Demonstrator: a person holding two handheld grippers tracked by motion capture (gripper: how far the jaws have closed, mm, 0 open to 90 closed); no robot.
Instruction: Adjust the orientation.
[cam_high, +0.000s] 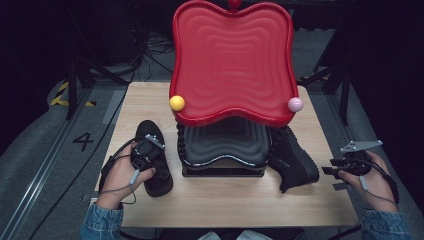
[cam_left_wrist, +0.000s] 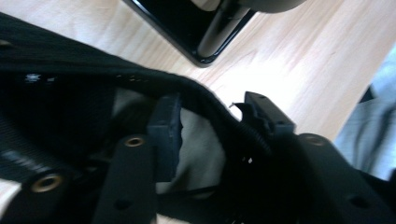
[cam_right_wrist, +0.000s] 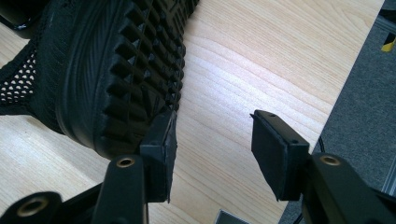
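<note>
A black shoe stands upright on the left of the wooden table, toe pointing away. My left gripper is down on its opening. In the left gripper view the jaws straddle the shoe's side wall: one pad sits inside over the pale insole, the other outside, and a gap still shows at the inner pad. A second black shoe lies on its side at the right. My right gripper hovers open beside it, one pad next to the treaded sole, nothing between the jaws.
A big red apple-shaped tray is raised over a black ribbed stand at mid-table. A yellow ball and a pink ball sit at its lower corners. The stand's glossy base corner lies just beyond the left shoe. Tripod legs stand behind the table.
</note>
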